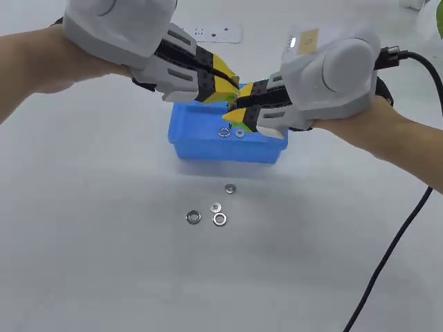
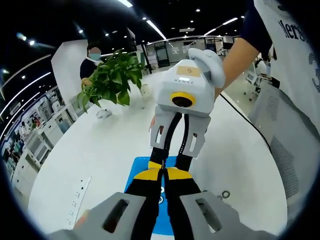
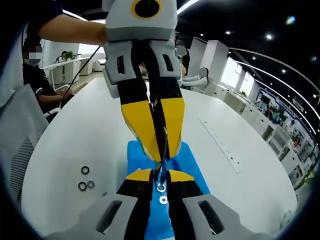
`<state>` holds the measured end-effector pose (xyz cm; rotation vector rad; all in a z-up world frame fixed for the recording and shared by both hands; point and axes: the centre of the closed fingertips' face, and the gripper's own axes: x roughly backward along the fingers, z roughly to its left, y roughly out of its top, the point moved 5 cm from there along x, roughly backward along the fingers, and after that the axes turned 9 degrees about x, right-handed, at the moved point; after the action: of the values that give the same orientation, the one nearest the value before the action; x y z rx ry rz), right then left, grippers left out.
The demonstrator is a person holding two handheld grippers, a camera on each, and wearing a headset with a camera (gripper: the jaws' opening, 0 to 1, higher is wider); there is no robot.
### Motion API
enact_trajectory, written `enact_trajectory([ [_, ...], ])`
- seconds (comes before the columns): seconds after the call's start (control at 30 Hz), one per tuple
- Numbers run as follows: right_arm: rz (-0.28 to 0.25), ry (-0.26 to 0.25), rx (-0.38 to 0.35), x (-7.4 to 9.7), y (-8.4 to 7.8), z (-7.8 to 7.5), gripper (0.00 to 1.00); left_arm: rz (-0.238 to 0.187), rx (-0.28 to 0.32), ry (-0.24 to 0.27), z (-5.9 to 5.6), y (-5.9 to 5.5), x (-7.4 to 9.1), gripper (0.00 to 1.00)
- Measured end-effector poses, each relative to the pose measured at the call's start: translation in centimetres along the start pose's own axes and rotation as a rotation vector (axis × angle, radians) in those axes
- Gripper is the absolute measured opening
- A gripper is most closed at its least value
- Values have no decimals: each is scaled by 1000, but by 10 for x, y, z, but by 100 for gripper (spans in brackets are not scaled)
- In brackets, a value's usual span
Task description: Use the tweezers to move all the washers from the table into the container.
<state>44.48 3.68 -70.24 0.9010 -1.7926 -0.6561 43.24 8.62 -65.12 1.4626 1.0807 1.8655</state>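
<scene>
Over the blue container [image 1: 208, 149] my two grippers meet tip to tip. The left gripper [image 1: 232, 84] comes in from the upper left, the right gripper [image 1: 237, 114] from the right. Both have their yellow-tipped jaws pressed together on the thin metal tweezers [image 3: 161, 167], which point down into the container. In the right gripper view the tweezer tips reach a washer [image 3: 160, 188] in the container, with a second washer [image 3: 163, 200] beside it. Whether the tips grip it I cannot tell. Several washers [image 1: 215, 207] lie on the white table in front of the container.
A white power strip [image 1: 211, 32] lies behind the container. A black cable [image 1: 398, 235] trails from the right gripper across the table's right side. A potted plant [image 2: 112, 80] and seated people are far off in the left gripper view.
</scene>
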Motion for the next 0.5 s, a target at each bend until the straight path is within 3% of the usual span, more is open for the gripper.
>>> enact_trajectory([
  [0.27, -55, 8, 9, 20, 27, 11, 11, -45, -38, 19, -22, 20, 27, 6],
  [0.5, -42, 62, 66, 24, 42, 38, 11, -48, -22, 19, -46, 18, 39, 5],
])
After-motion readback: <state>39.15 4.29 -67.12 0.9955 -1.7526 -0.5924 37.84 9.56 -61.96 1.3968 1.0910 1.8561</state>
